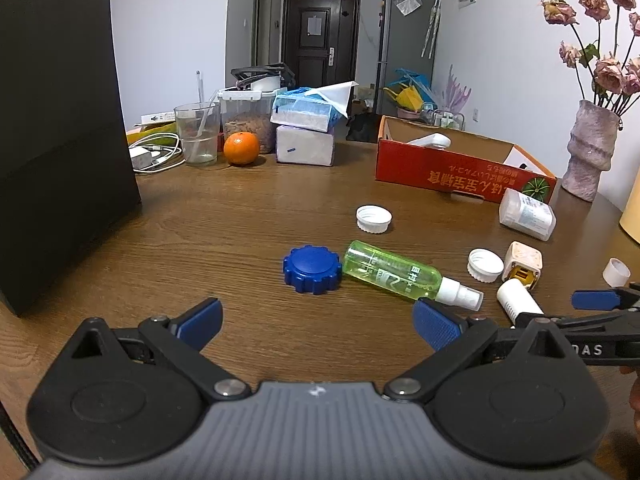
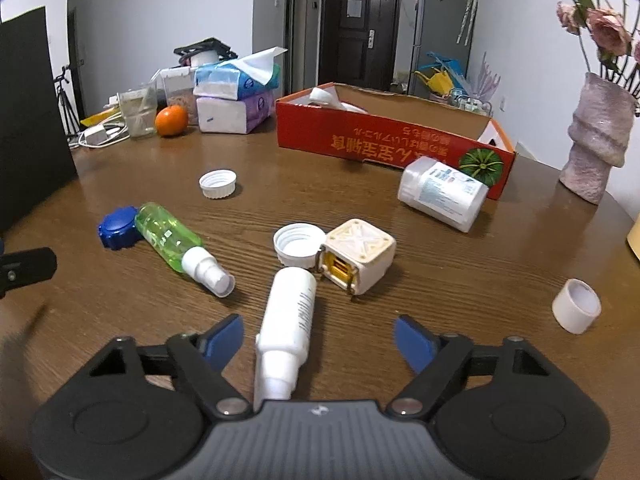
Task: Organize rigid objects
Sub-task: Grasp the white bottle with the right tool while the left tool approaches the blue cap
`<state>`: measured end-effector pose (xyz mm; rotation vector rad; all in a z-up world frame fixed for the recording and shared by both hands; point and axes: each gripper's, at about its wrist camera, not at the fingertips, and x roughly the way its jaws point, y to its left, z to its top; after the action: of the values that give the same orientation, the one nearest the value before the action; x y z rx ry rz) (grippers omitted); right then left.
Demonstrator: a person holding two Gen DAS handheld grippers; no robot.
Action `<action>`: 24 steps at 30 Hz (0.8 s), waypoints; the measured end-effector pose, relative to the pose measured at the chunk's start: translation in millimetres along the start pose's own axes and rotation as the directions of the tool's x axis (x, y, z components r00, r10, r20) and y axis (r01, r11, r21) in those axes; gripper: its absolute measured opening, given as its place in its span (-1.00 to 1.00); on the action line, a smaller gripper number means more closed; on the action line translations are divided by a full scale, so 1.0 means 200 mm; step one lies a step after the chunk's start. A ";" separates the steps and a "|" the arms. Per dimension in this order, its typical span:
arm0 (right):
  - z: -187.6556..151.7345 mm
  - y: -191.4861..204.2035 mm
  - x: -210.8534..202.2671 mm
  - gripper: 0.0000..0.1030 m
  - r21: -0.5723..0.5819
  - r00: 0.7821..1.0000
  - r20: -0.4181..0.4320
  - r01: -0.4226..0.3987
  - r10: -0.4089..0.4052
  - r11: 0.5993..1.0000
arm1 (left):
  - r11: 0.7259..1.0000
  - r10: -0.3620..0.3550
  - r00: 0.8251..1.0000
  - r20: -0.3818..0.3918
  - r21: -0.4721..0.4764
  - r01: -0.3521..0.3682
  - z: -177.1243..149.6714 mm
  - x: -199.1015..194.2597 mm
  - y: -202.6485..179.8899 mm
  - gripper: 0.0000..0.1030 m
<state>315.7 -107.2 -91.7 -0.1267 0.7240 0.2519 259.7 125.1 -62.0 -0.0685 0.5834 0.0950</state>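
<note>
Partly hidden: white bottle (image 2: 289, 312) cap under right claw (image 2: 319, 340).

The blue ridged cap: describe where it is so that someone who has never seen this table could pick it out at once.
Start at the red cardboard box at the far side of the wooden table, then come toward the camera to the green spray bottle lying on its side. The blue ridged cap sits against that bottle's base. It is the only blue cap; the others nearby are white.
</note>
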 end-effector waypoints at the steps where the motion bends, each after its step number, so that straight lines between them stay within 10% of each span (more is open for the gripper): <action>1: 0.00 0.01 0.01 0.43 -0.006 1.000 -0.006 -0.006 0.006 1.000 | 1.000 0.000 1.000 0.000 0.000 0.000 0.00 0.00 0.00 1.00; 8: -0.01 0.02 0.07 -0.41 0.001 0.998 -0.029 -0.050 0.050 0.999 | 1.000 0.008 1.000 -0.010 0.001 -0.008 0.00 0.04 0.01 1.00; 24: -0.02 -0.06 -0.04 -0.48 0.053 0.991 0.109 -0.086 0.080 0.995 | 0.996 0.036 0.998 -0.055 0.088 -0.031 0.08 0.23 0.01 1.00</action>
<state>311.3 -121.7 -88.4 -0.0275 0.6301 0.3146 306.5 130.9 -74.8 0.0238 0.6449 0.1005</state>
